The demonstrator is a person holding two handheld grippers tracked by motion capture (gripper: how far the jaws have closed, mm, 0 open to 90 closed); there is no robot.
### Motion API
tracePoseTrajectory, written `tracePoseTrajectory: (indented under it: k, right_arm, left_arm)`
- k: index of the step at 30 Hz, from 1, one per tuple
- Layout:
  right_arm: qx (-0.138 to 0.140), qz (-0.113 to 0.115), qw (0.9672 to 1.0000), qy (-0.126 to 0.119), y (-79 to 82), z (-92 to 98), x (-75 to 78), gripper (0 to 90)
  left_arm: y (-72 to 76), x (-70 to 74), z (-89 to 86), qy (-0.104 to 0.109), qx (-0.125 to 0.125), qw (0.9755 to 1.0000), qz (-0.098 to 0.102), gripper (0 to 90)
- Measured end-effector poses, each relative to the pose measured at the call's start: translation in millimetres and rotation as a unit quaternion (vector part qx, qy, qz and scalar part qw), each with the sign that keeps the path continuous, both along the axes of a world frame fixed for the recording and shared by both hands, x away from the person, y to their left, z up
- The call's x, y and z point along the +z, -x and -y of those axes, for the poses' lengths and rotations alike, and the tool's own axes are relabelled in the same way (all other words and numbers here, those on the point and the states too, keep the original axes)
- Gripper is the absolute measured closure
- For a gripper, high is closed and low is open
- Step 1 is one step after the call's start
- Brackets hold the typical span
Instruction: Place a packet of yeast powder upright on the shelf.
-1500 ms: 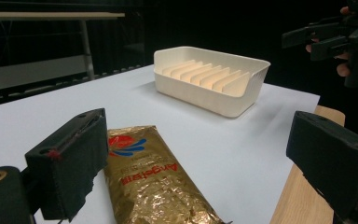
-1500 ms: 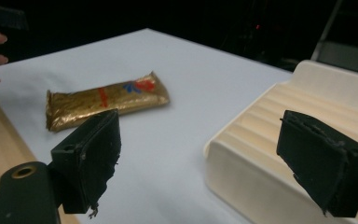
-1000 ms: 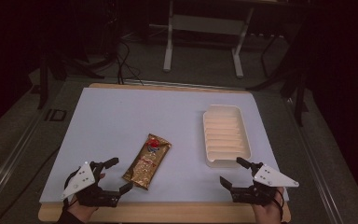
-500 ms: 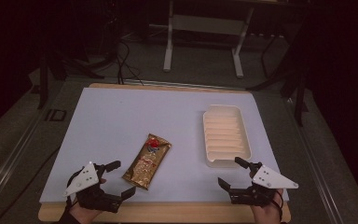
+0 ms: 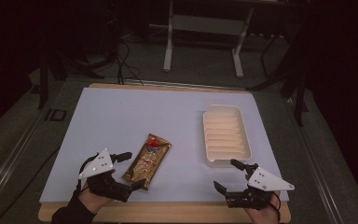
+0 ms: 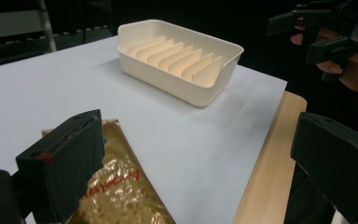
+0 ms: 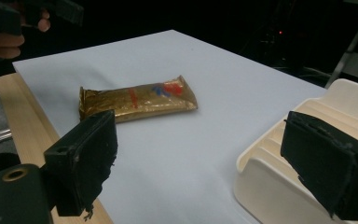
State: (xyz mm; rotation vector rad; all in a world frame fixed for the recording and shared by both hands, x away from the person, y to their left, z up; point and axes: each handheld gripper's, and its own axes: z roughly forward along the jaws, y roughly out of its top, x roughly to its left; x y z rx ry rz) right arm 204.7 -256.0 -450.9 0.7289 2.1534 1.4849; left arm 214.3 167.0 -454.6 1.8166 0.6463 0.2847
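A gold foil packet [image 5: 148,158] with a red mark lies flat on the pale sheet, left of centre. My left gripper [image 5: 131,170] stands open just off its near end; the jaws straddle that corner without pressing and have opened slightly wider in the last second. In the left gripper view the packet [image 6: 121,191] lies low beside the left jaw of my left gripper [image 6: 193,140]. My right gripper [image 5: 226,176] is open and empty by the near end of the cream ribbed tray [image 5: 227,161]. In the right gripper view the packet [image 7: 137,100] lies beyond my right gripper [image 7: 200,140].
The tray [image 6: 168,84] stands empty at the right of the sheet [image 5: 168,116]. A wooden table edge [image 5: 168,212] runs along the front. Beyond the table the dark floor holds a metal stand [image 5: 170,46] and cables [image 5: 121,60].
My left gripper has risen a little and shifted right toward the packet's near end. The right gripper, packet and tray have stayed put.
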Motion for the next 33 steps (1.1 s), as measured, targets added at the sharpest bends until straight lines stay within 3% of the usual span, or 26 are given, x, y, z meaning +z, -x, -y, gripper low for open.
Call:
tracePoseTrajectory:
  k: [8, 13, 16, 30, 33]
  right_arm:
    - [0.003, -0.002, 1.0000, -0.006, 1.1, 0.5, 3.0, 13.6]
    - [0.005, -0.002, 1.0000, -0.004, 2.2, -0.1, 3.7, 13.6]
    - [0.003, -0.004, 1.0000, -0.007, 2.1, 0.5, 3.9, 14.1]
    - [0.000, 0.005, 0.9999, -0.011, 1.6, 1.2, 4.1, 14.1]
    - [0.003, 0.004, 0.9999, -0.011, 0.7, 0.5, 3.1, 14.1]
  left_arm:
    - [-14.5, 13.2, 3.7, -0.012, 0.006, 0.9999, -0.001, 4.0]
    - [-33.9, 20.8, 11.4, -0.030, 0.018, 0.9994, -0.006, 4.0]
    - [-42.5, 20.4, 15.1, -0.034, 0.021, 0.9991, -0.015, 4.0]
    - [-70.0, 10.0, 22.9, -0.067, 0.043, 0.9966, -0.022, 4.3]
    - [-80.6, 4.5, 23.2, -0.061, 0.046, 0.9965, -0.034, 4.9]
